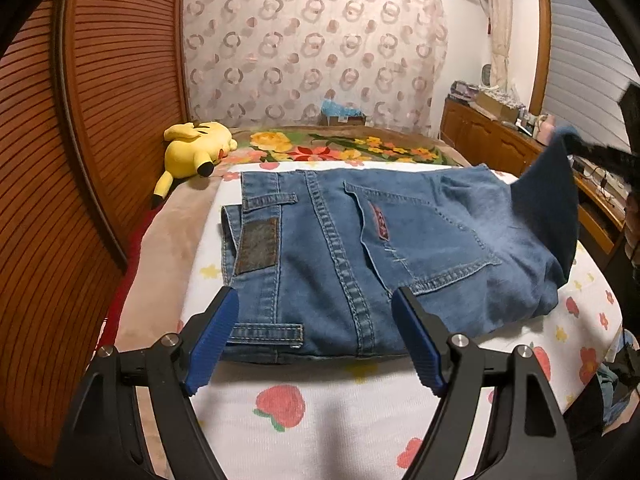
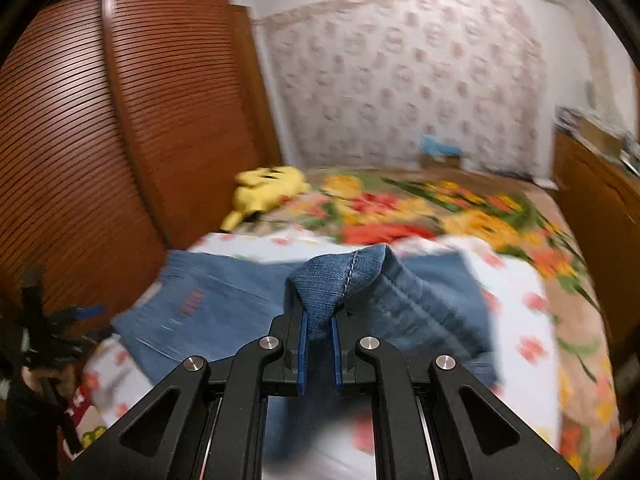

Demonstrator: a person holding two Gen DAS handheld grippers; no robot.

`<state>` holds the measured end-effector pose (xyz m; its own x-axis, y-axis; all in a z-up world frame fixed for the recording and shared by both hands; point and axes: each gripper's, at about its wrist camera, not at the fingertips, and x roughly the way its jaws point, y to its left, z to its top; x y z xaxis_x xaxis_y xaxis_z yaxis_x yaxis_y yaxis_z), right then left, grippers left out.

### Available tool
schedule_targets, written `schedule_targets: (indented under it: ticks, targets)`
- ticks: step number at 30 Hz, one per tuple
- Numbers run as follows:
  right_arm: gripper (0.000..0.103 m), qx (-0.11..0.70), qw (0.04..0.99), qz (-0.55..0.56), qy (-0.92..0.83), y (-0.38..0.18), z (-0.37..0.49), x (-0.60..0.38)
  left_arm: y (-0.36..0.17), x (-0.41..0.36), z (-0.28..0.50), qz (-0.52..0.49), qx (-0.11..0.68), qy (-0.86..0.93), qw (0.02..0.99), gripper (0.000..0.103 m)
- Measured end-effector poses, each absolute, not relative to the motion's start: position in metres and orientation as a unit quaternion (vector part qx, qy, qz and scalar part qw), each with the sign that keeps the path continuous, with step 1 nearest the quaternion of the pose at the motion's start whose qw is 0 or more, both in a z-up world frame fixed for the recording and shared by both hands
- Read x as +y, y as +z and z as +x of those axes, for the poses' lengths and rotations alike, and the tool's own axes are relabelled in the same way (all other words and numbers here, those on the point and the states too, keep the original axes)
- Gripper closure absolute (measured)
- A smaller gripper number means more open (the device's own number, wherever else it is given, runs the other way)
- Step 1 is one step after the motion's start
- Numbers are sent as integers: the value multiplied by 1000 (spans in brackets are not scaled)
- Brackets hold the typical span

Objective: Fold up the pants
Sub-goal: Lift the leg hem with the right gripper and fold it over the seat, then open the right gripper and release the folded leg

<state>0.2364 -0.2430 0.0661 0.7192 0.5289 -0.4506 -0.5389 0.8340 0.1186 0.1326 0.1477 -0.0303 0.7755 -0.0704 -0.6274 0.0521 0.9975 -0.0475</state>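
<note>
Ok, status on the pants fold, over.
Left gripper open, hovering at waistband. Right gripper shut on the jeans leg end, lifted off the bed. Plush toy well clear.

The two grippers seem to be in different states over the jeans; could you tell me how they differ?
The left gripper has its jaws wide apart and holds nothing; the right gripper has its jaws shut on a denim fold. The left hangs low over the waistband end of the jeans; the right lifts the leg end off the bed. Both have black frames with blue pads.
</note>
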Motion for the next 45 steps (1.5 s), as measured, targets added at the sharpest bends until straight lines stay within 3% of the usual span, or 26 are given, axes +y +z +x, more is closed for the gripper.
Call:
schedule_targets:
  ticks: [7, 11, 24, 27, 39, 42, 45]
  targets:
    - [94, 261, 886, -37, 382, 57, 232, -172, -24, 151, 129, -13, 327, -35, 944, 23]
    - [76, 294, 878, -59, 374, 36, 237, -167, -25, 147, 130, -11, 328, -41, 944, 23]
    - [62, 329, 889, -100, 304, 24, 219, -206, -21, 88, 152, 0, 329, -99, 939, 24]
    - [55, 337, 893, -96, 283, 20, 214, -209, -23, 72, 160, 4, 332, -114, 936, 28]
    - [54, 353, 892, -69, 272, 18, 201, -224, -20, 38, 178, 6, 333, -151, 931, 47]
    - [54, 359, 890, -64, 273, 12, 208, -224, -21, 38, 182, 3, 335, -154, 930, 54]
    - [54, 360, 888, -61, 280, 7, 217, -220, -22, 39, 183, -3, 337, -156, 929, 68]
